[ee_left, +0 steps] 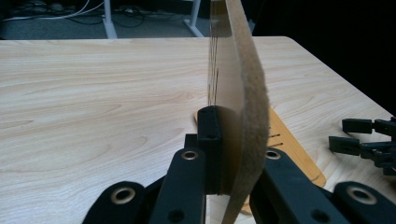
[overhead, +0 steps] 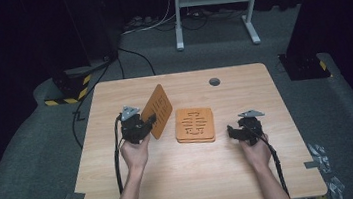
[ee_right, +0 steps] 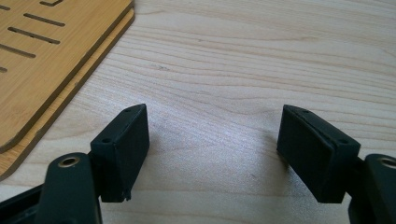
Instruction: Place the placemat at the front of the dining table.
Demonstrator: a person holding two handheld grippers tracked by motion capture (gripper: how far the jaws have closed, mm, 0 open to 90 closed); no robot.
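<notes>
The left gripper [overhead: 148,124] is clamped on one thin orange wooden mat with slots cut through it [overhead: 159,110], holding it up on edge above the light wooden surface [overhead: 193,173], tilted and leaning away from the hand. From the left gripper view, the lifted mat [ee_left: 250,107] stands between the two black jaws, its fuzzy felt edge facing the camera, and the pads press on it from both sides.

Just to the right of it, near the middle of the surface, lies a flat stack of the same orange slotted mats [overhead: 195,124]. In the right gripper view two layers show at the edge of that stack [ee_right: 44,60], one sitting squarely on the other; whether there are more under them I cannot tell. So that makes one mat in the air and at least two lying flat.

The right gripper [overhead: 232,131] rests low on the surface to the right of the stack, near it but apart from it. Its two jaws stand apart with nothing but bare wood between them [ee_right: 212,144].

One round grey hole cover [overhead: 214,81] sits in the surface near its far edge.
</notes>
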